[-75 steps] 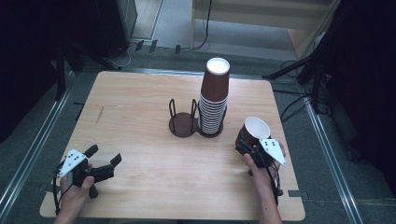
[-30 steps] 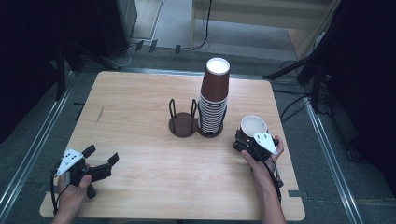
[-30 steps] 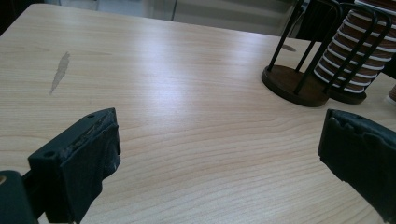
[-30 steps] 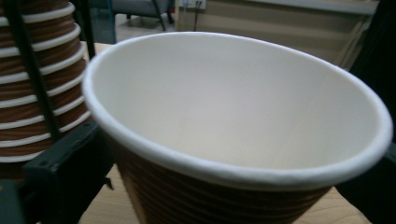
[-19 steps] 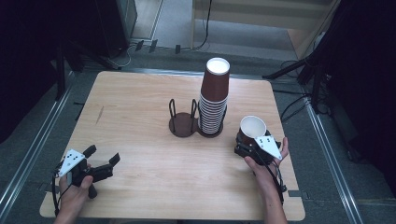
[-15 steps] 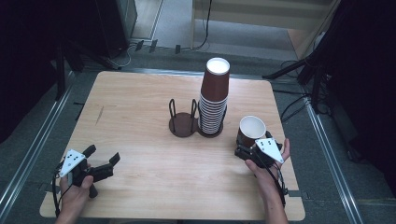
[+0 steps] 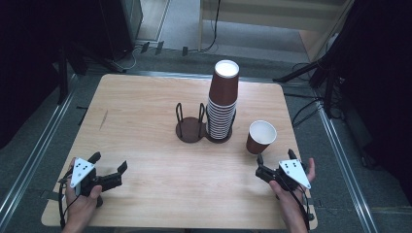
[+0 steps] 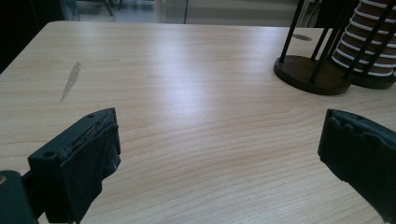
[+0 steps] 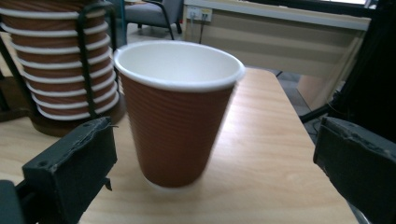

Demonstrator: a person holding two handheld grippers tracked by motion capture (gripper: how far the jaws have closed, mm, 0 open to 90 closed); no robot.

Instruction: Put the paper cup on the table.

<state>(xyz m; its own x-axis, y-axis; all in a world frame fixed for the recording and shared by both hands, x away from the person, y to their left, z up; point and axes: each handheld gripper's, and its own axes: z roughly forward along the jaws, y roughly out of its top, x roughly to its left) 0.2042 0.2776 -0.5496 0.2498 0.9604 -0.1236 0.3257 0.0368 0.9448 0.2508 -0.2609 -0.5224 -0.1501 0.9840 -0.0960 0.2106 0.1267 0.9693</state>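
While both grippers' fingers [image 7: 273,162] gape empty, a brown cup [image 7: 260,137] stands upright on the table [image 7: 145,121], just beyond the right gripper.

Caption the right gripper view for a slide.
Open right hand-held gripper facing a lone upright brown paper cup, stacked cups behind.

Grey carpeted floor [image 7: 184,24], dark stands [image 7: 330,73], grey chair [image 9: 154,11]
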